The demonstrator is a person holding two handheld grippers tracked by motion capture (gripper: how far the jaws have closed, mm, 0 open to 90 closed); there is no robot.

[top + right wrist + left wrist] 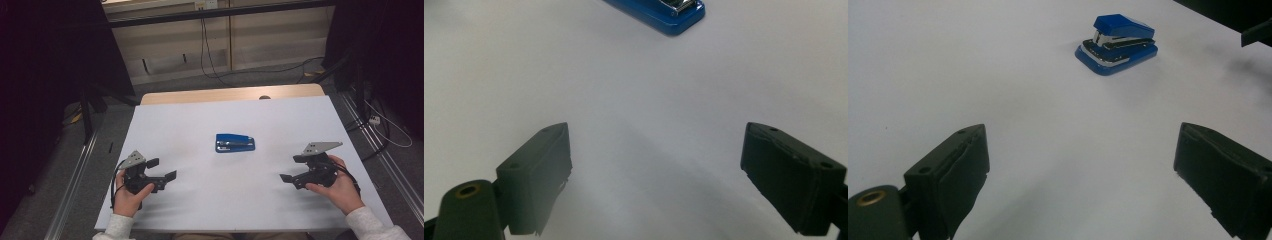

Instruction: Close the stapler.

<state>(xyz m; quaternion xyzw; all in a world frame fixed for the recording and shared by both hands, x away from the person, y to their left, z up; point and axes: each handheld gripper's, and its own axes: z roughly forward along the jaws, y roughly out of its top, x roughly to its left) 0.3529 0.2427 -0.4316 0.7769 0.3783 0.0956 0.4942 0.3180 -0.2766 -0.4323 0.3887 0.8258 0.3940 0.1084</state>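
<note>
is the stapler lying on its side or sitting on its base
On its base: the blue stapler sits flat on the table, top arm above, slightly raised.

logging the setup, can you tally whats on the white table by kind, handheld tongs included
blue stapler: 1
handheld tongs: 2, the left and the right, both open and holding nothing
total: 3
</note>
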